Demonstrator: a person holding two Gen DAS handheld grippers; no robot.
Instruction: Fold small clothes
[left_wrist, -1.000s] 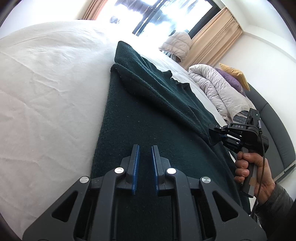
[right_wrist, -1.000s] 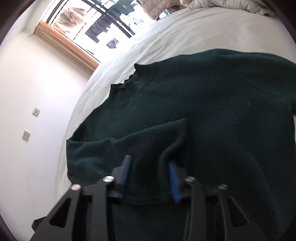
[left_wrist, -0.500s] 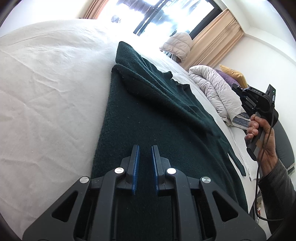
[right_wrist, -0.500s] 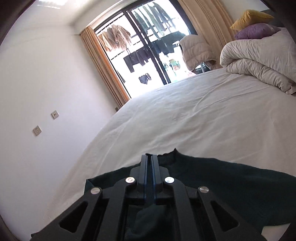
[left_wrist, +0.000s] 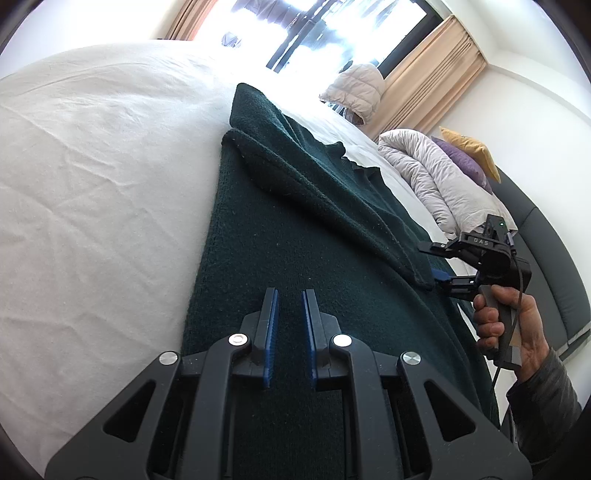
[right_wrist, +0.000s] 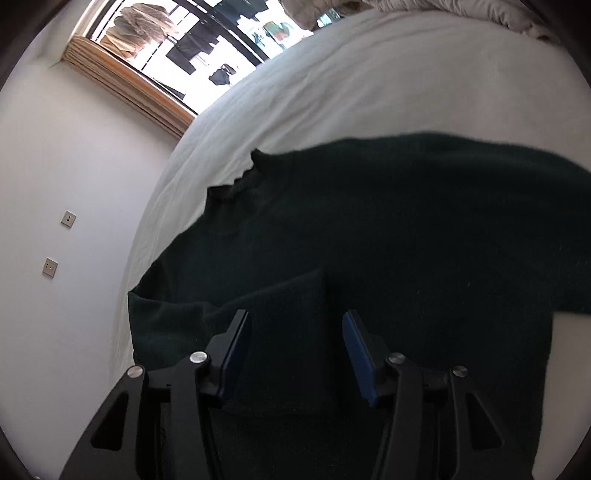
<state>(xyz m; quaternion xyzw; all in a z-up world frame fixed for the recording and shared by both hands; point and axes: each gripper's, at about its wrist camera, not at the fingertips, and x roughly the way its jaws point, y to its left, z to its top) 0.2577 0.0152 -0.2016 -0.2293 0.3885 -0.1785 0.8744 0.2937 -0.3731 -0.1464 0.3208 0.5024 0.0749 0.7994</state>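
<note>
A dark green sweater (left_wrist: 303, 236) lies flat on the white bed (left_wrist: 92, 184), one sleeve folded across its body. My left gripper (left_wrist: 289, 295) hovers low over the sweater's hem, jaws a small gap apart, holding nothing. My right gripper (right_wrist: 295, 317) is open over the folded sleeve's cuff (right_wrist: 280, 295), jaws wide on either side of it. In the left wrist view the right gripper (left_wrist: 436, 262) sits at the sleeve's end (left_wrist: 417, 273). The sweater (right_wrist: 406, 229) fills the right wrist view, its ruffled collar (right_wrist: 240, 177) toward the window.
A rumpled white duvet (left_wrist: 436, 177) with purple and yellow pillows (left_wrist: 469, 155) lies at the bed's head, against a grey headboard (left_wrist: 546, 251). A puffy jacket (left_wrist: 354, 88) sits near the curtained window (left_wrist: 314, 33). A white wall with switches (right_wrist: 55, 243) borders the bed.
My right gripper was lifted up and shut half a second ago; now it has come back down to the sleeve end with jaws wide open. The left gripper has not moved.
</note>
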